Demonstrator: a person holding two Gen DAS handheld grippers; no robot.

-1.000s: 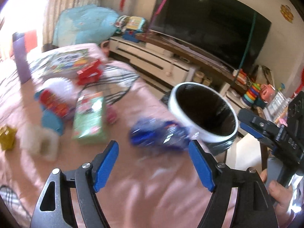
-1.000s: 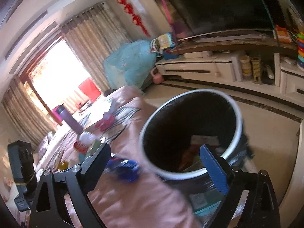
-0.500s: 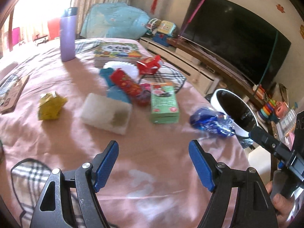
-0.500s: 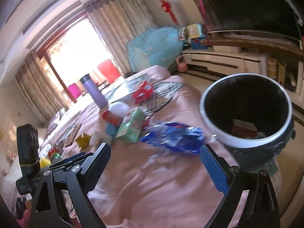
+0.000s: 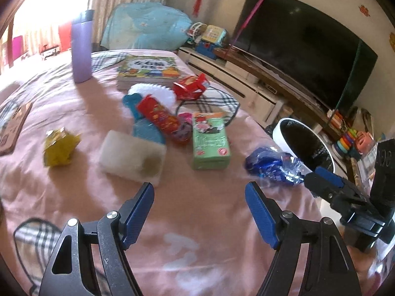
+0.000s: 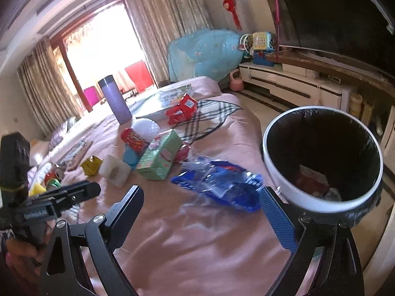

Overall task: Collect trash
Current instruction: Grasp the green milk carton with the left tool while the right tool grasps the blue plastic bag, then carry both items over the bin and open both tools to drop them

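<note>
Both tongs [image 5: 199, 202] [image 6: 201, 208] gape empty, blue wrapper [image 6: 219, 185] lying just beyond them.

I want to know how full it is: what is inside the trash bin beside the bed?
The trash bin holds some scraps at its bottom: pale paper and something reddish. Its dark wall hides the rest of the floor.

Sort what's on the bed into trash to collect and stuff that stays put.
For the job:
blue wrapper
yellow wrapper
red packet
red snack wrapper
trash bin

Likely just lying about:
purple bottle
picture book
green tissue pack
white sponge
blue brush
</note>
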